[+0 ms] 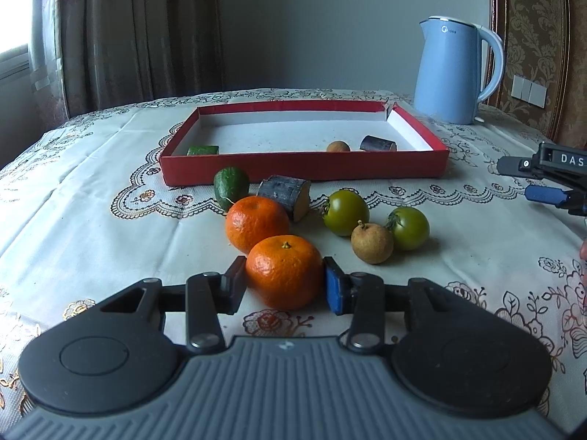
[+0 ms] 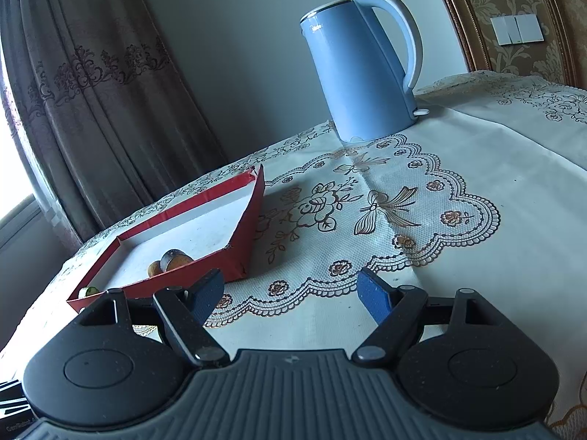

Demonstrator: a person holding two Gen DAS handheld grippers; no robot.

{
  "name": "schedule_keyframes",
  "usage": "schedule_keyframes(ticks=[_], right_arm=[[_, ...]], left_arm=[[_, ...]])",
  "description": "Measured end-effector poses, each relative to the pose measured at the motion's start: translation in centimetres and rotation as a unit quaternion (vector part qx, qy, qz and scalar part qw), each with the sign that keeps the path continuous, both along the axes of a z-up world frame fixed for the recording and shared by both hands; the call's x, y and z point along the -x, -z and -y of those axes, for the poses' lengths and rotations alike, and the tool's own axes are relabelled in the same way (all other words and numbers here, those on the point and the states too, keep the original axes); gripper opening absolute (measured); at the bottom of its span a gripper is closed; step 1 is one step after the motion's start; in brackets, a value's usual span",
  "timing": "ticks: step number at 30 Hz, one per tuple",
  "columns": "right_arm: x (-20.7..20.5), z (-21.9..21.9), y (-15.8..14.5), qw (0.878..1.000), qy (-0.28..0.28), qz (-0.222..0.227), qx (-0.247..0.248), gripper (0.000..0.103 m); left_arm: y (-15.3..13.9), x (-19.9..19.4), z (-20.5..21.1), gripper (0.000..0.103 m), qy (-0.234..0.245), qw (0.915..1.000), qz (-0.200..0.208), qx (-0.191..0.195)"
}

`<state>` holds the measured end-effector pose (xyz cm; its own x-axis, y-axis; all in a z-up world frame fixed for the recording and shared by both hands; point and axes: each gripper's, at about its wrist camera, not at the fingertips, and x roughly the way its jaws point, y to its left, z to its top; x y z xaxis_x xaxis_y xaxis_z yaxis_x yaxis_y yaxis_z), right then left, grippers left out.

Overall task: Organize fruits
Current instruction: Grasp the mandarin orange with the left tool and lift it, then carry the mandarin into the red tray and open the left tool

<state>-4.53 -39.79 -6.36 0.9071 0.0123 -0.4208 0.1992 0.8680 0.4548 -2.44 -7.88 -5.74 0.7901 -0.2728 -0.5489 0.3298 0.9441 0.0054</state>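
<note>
My left gripper [image 1: 285,284] is shut on the near tangerine [image 1: 284,272], which rests on the tablecloth. A second tangerine [image 1: 256,223] lies just behind it. Beyond lie a cucumber piece [image 1: 231,187], a sugarcane piece [image 1: 284,196], two green tomatoes [image 1: 345,212] [image 1: 409,227] and a longan [image 1: 371,242]. The red tray [image 1: 304,165] holds a cucumber piece [image 1: 203,150], a longan [image 1: 338,146] and a sugarcane piece [image 1: 378,143]. My right gripper [image 2: 290,297] is open and empty over the cloth, right of the red tray [image 2: 234,256]; it shows at the left wrist view's right edge [image 1: 543,179].
A blue electric kettle [image 1: 455,69] [image 2: 361,69] stands at the table's back right. The table edge falls off at the left, with curtains [image 1: 128,33] behind it.
</note>
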Motion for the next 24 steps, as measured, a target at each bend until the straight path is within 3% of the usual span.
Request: schedule_keyframes(ticks=[16,24], right_arm=[[-0.1,0.0,0.1,1.0,-0.003,0.0,-0.005,0.08],[-0.2,0.0,0.2,1.0,-0.004,-0.001,-0.008,0.08]], left_arm=[[-3.6,-2.4,-1.1,0.04,-0.023,0.9989,0.039,-0.009],[-5.4,-7.9,0.6,0.04,-0.03,0.9981,0.046,-0.028]])
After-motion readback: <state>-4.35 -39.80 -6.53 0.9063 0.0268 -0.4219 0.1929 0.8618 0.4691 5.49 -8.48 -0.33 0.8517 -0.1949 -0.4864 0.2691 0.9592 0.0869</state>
